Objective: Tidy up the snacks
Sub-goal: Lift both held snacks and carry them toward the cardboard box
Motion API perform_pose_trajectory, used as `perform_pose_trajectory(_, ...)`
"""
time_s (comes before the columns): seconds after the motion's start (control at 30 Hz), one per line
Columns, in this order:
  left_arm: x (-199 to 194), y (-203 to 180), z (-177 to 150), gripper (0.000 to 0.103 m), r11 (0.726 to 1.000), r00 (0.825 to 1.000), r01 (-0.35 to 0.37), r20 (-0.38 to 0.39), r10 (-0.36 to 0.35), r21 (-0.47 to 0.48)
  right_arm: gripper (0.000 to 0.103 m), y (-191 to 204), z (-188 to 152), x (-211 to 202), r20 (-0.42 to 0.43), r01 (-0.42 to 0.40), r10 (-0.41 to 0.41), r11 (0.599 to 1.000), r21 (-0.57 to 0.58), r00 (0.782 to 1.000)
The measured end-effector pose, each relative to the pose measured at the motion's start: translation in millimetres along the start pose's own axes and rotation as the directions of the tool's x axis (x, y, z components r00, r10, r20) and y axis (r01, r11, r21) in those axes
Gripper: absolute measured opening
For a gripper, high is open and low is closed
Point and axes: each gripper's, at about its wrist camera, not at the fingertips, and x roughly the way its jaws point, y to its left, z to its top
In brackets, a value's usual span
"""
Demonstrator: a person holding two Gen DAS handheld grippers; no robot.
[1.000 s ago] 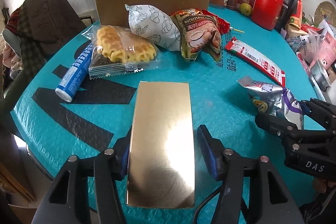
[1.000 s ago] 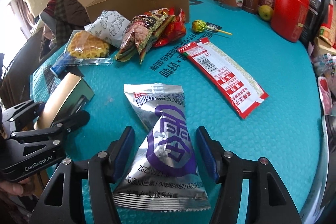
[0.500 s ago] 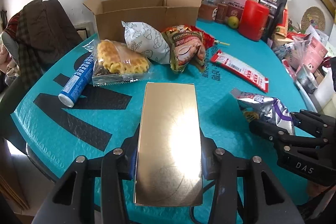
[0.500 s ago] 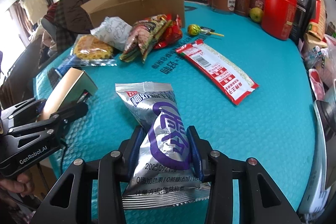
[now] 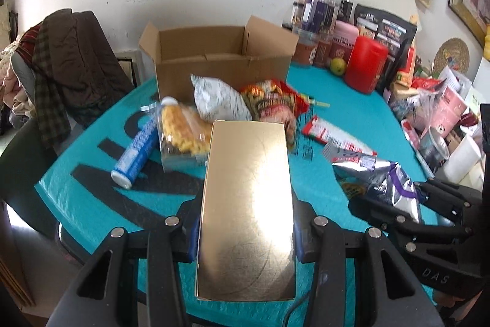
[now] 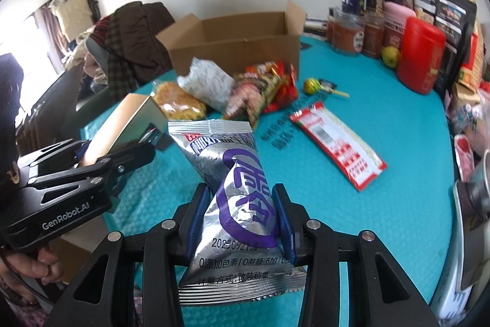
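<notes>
My left gripper (image 5: 245, 232) is shut on a shiny gold box (image 5: 246, 204), held clear above the teal table (image 5: 352, 118). The same box (image 6: 128, 121) shows at the left of the right wrist view, in the left gripper (image 6: 122, 155). My right gripper (image 6: 240, 219) is shut on a silver snack packet with purple print (image 6: 232, 173), pinched at its middle and lifted. From the left wrist view that packet (image 5: 379, 180) hangs in the right gripper (image 5: 407, 204) at the right. An open cardboard box (image 5: 220, 57) stands at the table's far side.
Before the cardboard box (image 6: 245, 42) lie a waffle pack (image 5: 183, 131), a white bag (image 5: 217, 103), red-green snack bags (image 5: 272, 103), a blue tube (image 5: 134, 152), a red-white sachet (image 6: 337, 146) and a lollipop (image 6: 312, 85). Jars and a red canister (image 6: 419, 57) crowd the far right. A coat-draped chair (image 5: 64, 57) stands left.
Both grippers closed on their items, the left on the gold box, the right on the silver packet, and lifted them off the table toward the cardboard box.
</notes>
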Motion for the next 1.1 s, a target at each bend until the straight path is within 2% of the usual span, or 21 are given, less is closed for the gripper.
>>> perform_pose_trajectory(0.63,-17.5,-8.1,80.2,0.044,0.996,0.988,0.072,0.135,-0.079,0.058,0.042,-7.2,83.9,-39.2,0.118,-0.014,0.018,0.999,-0.031,0.993)
perform_pose_trajectory(1.1,-11.3,-9.5,129.5,0.044,0.993,0.971,0.071,0.222,-0.091,0.096,0.042,-13.9,141.0,-40.3,0.161,-0.032,0.046,0.996,-0.086,0.986)
